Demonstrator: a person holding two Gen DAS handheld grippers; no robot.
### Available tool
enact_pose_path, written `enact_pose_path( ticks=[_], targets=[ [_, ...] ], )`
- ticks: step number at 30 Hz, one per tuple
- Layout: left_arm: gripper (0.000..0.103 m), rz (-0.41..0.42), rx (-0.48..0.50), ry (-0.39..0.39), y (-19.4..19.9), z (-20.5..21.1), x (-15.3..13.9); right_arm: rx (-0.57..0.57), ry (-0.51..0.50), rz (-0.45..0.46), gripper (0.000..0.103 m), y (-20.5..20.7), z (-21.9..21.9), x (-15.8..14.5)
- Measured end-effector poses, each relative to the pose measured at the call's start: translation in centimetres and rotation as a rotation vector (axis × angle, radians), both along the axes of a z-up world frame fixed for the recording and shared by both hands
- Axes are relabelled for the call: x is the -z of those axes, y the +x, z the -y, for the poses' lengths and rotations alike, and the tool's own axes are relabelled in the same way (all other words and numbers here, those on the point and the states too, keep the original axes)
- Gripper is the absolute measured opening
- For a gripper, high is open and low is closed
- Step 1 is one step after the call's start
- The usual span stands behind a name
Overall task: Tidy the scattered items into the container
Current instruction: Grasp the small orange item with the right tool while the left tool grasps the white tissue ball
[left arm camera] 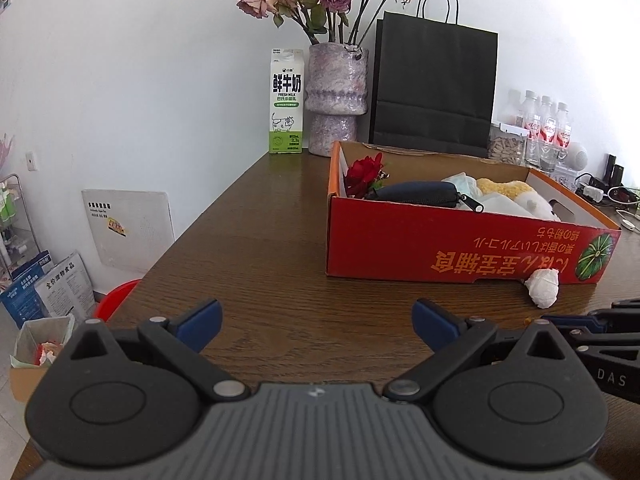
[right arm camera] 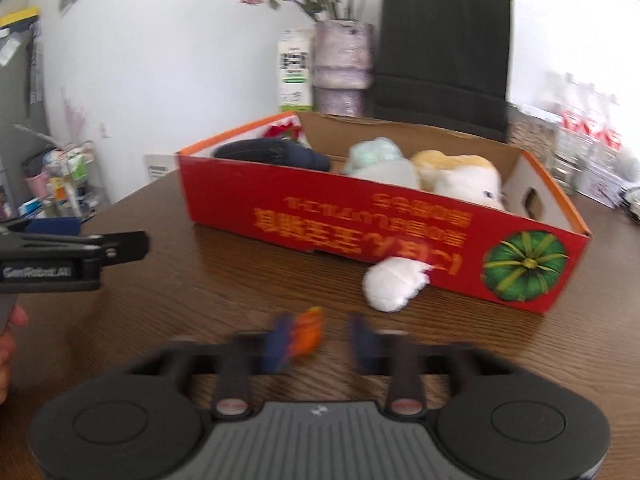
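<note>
A red cardboard box (left arm camera: 440, 248) stands on the brown wooden table (left arm camera: 260, 248). It holds a red fabric rose (left arm camera: 362, 174), a dark zip pouch (left arm camera: 416, 192), pale cloth and a yellow-white plush toy (left arm camera: 516, 196). A white crumpled wad (left arm camera: 542, 287) lies on the table against the box's front wall; it also shows in the right wrist view (right arm camera: 390, 284). My left gripper (left arm camera: 316, 324) is open and empty above the table. My right gripper (right arm camera: 324, 344) is blurred, jaws partly apart, with a small orange item (right arm camera: 308, 330) by its left finger. The box shows there too (right arm camera: 360, 224).
A milk carton (left arm camera: 285, 102), a purple vase of dried roses (left arm camera: 336, 100) and a black paper bag (left arm camera: 434, 88) stand along the back wall. Bottles and jars (left arm camera: 540, 128) crowd the back right. A red stool (left arm camera: 116, 298) and boxes sit on the floor to the left.
</note>
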State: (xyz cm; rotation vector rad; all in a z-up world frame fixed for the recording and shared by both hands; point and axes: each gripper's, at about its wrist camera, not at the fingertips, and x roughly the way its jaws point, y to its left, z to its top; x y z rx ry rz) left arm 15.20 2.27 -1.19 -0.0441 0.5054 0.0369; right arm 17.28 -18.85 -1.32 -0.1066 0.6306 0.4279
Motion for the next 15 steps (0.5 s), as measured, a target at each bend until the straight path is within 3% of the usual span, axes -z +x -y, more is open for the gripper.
enact_pose_path(
  ticks=[9,15],
  targets=[
    [0.103,-0.005,-0.008,0.027,0.2,0.8,0.0,0.047,0.041,0.024,0.011,-0.4,2.7,-0.4],
    [0.103,-0.03,0.085,-0.014,1.7,4.7,-0.2,0.144,0.066,0.052,0.011,0.5,6.8,-0.6]
  ],
)
